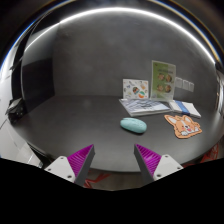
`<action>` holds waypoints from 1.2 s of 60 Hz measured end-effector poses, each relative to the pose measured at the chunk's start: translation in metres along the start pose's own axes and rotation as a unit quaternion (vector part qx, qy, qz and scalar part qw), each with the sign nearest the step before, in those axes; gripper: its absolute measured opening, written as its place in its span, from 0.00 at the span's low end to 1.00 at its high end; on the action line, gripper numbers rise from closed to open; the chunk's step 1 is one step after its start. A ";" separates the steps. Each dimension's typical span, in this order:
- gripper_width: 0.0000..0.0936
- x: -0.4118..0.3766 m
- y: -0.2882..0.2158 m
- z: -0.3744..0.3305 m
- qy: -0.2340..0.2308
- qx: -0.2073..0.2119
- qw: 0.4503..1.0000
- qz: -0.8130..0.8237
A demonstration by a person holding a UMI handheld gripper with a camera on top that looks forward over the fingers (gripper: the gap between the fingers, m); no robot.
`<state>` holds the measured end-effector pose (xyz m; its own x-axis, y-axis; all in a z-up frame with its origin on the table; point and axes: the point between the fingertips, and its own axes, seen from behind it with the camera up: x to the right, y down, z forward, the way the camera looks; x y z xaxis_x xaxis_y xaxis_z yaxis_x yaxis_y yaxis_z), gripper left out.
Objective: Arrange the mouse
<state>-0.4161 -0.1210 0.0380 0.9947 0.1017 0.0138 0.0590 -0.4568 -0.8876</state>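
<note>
The hand-held gripper (108, 158) hung over the near part of the dark, matte bench (60, 125), fingers spread wide w/ purple pads (79, 158) facing in, nothing held & nothing between them.

The small pale-teal, rounded plastic computer mouse (133, 125) sat on the bench beyond the fingers, a bit to the right of their midline, well apart from the tips. Near it to the right lay an orange-brown fox-shaped flat mat (183, 126), prob. the mouse mat. Behind the mouse lay a flat white-and-blue booklet or box (152, 105), w/ two upright printed cards (163, 78) against the grey back wall.

Handling, as judged: the mouse looked light, hard-shelled & stiff, so no crush risk at normal squeeze. The shell looked smooth & domed, so likely slippery; a pinch high on the hump could squirt it out. Best hold was prob. low across the narrow width, pads on the two long sides near the waist, fingers coming down close to the bench. Its long axis lay roughly crosswise to the fingers, so the wrist would need turning first. No cord was visible; cannot tell if wireless.
</note>
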 end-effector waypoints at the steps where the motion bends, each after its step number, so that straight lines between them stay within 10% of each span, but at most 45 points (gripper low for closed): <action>1: 0.89 0.009 0.000 0.008 0.001 -0.001 1.000 0.001; 67: 0.86 0.088 -0.033 0.182 -0.102 -0.110 0.987 -0.053; 72: 0.67 0.084 -0.033 0.181 -0.095 -0.101 0.989 -0.053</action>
<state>-0.3500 0.0625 -0.0147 0.9491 0.3149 -0.0017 0.1975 -0.5994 -0.7757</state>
